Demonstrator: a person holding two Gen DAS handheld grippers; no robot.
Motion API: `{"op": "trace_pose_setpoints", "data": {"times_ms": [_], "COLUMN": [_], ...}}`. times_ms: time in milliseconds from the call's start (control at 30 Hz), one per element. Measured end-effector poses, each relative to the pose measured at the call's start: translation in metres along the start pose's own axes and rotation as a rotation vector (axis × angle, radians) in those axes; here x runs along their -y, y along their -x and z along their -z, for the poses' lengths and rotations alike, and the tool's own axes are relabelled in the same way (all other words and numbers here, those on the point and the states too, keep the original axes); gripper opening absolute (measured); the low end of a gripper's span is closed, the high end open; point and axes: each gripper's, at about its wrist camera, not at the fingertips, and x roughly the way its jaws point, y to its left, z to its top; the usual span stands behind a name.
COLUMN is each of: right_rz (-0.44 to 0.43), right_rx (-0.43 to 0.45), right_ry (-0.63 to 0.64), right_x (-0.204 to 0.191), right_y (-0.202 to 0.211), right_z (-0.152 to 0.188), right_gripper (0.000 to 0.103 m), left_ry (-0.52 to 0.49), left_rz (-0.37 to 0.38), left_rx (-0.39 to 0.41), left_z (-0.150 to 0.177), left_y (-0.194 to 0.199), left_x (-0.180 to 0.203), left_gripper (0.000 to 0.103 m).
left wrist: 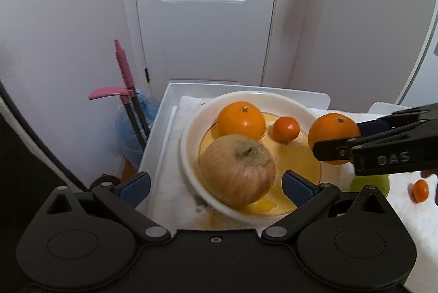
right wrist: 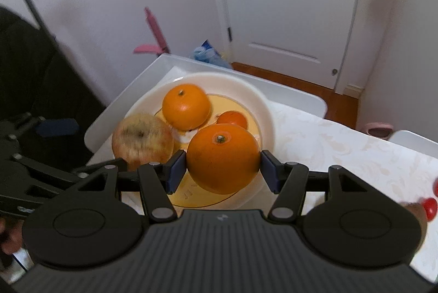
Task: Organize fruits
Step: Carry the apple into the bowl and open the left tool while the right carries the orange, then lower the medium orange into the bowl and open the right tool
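left wrist view:
left gripper (left wrist: 216, 187): i see my fingers spread wide, nothing between them, the apple in the gap but not touched.
apple (left wrist: 237, 169): blurred, at the near rim of the bowl (left wrist: 189, 128).
bowl contents: big orange (left wrist: 241, 120) at the back, small mandarin (left wrist: 286, 129) just beside it.
right gripper (left wrist: 335, 139): comes in from the right, clamped on a second orange (left wrist: 332, 130) over the bowl's right rim.
table: another mandarin (left wrist: 420, 191) at far right, well apart from the bowl.

right wrist view:
right gripper (right wrist: 222, 168): i have both pads touching the held orange (right wrist: 222, 157), above the bowl (right wrist: 262, 107).
bowl: apple (right wrist: 142, 141) left, orange (right wrist: 186, 105) behind, mandarin (right wrist: 232, 120) partly hidden.
left gripper (right wrist: 56, 127): at left edge, blurred; i cannot tell its spread here.
far right: red fruit (right wrist: 429, 206) on the table (right wrist: 342, 150).
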Motion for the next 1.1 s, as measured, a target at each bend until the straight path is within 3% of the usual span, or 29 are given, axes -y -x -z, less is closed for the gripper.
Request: {"op": "trace_pose_setpoints", "data": {"times_ms": [467,600,1100], "right_rz": [0.003,0.021,0.079], "right_rx": [-0.042,0.037,0.098], "right_ry": [0.151,0.147,0.017], "right_x": [-0.011,-0.011,-0.007], "right_y": [-0.039,-0.021,0.039], "right_z": [0.01,0.01,0.019], "right_gripper": [0.077,0.103,0.103], "left_ry": [0.01,0.009,0.009], "left_rz": [-0.044,-0.044,-0.036], "left_rx": [-0.025,-0.024,0.029], "left_z": [0.012,0.013,0.013], "left_y": [0.006,0.008,0.039], "left_x": [-0.006,-0.005,-0.001], "left_gripper": [0.103,0.103,0.103]}}
